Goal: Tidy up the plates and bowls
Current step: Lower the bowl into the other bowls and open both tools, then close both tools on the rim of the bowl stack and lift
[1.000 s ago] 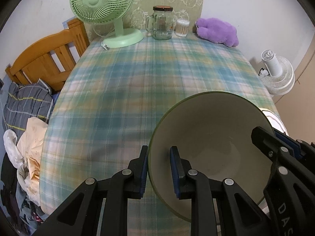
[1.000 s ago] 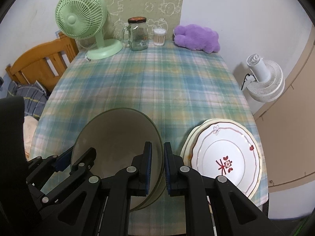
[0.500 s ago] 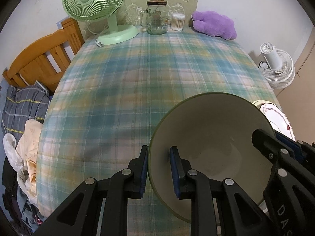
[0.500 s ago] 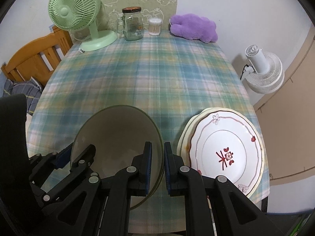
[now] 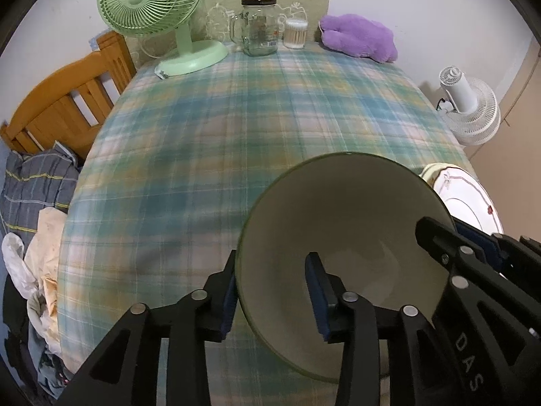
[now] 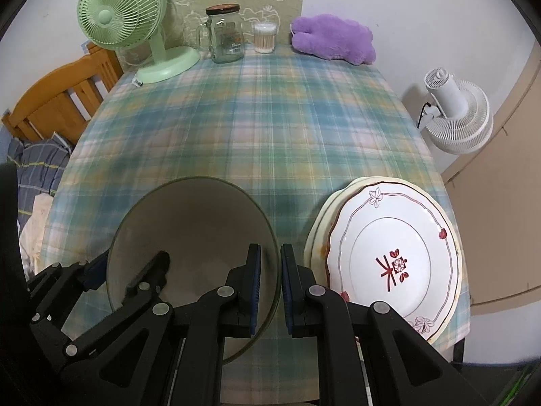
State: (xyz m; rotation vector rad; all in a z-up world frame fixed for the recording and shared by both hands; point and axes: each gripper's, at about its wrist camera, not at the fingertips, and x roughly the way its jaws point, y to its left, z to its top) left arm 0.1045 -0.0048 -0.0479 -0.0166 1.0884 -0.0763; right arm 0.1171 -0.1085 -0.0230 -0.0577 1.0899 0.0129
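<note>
Plaid tablecloth (image 6: pixel 257 128), round glazed bowl (image 6: pixel 199 223) pinched by right hand-held gripper (image 6: pixel 270 284)

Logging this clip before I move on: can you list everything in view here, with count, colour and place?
bowl: one, beige with green rim, near edge of the table, left of the plates
plates: a stack, white with red pattern on top, near right corner
table: one, green-blue plaid cloth
desk fan: one, mint green, far left
glass jar: one, clear, dark lid, far edge
cotton swab tub: one, clear, beside the jar
plush toy: one, purple, far right
floor fan: one, white, right of table
wooden chair: one, orange-brown, left
left gripper: black, jaws opening, bowl rim between them
right gripper: black, shut on bowl's right rim
</note>
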